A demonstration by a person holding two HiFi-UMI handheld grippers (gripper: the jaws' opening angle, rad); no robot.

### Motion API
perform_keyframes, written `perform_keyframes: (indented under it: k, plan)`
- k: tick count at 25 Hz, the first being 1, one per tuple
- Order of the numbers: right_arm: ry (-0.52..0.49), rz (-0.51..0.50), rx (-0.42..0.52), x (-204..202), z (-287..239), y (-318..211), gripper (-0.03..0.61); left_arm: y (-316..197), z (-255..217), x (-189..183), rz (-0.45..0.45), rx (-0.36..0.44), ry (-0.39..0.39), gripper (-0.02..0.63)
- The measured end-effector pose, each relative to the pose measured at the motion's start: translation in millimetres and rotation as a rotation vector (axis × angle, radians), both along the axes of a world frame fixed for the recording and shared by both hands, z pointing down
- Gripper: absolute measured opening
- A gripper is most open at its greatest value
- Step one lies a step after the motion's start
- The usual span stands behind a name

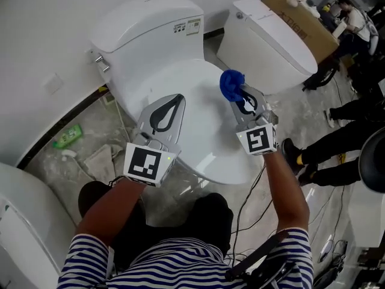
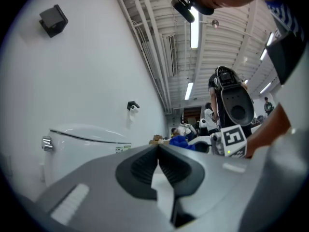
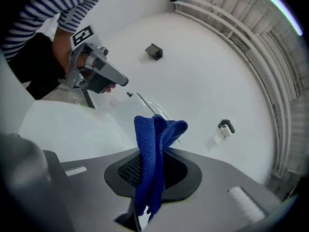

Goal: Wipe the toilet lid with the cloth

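A white toilet with its lid (image 1: 198, 122) closed fills the middle of the head view. My right gripper (image 1: 239, 95) is shut on a bunched blue cloth (image 1: 231, 84) over the lid's right rear part; in the right gripper view the cloth (image 3: 153, 153) hangs pinched between the jaws. My left gripper (image 1: 178, 99) is shut with nothing in it, held over the lid's left side, its tips meeting (image 2: 158, 148). The cloth (image 2: 182, 142) shows far off in the left gripper view.
The tank (image 1: 150, 26) and its flush handle (image 1: 101, 62) stand behind the lid. A second white toilet (image 1: 267, 41) sits to the right, a cardboard box (image 1: 301, 20) behind it. Cables (image 1: 249, 200) trail on the floor. People's legs (image 1: 337, 140) stand at the right.
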State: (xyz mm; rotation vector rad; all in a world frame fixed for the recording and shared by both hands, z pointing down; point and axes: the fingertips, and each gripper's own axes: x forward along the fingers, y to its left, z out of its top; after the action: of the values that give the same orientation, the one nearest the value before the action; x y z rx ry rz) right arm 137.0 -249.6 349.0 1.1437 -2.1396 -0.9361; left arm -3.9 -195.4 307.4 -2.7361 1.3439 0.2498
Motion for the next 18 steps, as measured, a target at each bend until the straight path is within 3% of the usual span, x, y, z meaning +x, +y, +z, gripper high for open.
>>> perform_keyframes:
  k: [10,18]
  plan:
    - [0.509,-0.343,-0.065,-9.4,53.3,-56.8,0.065,-26.5,8.9,21.1,-0.011,-0.018,-0.030,0.004]
    - [0.630,-0.463,-0.158,-15.1,71.5,-120.3,0.063,-55.6,20.6,38.7,-0.002,-0.063,-0.057,0.003]
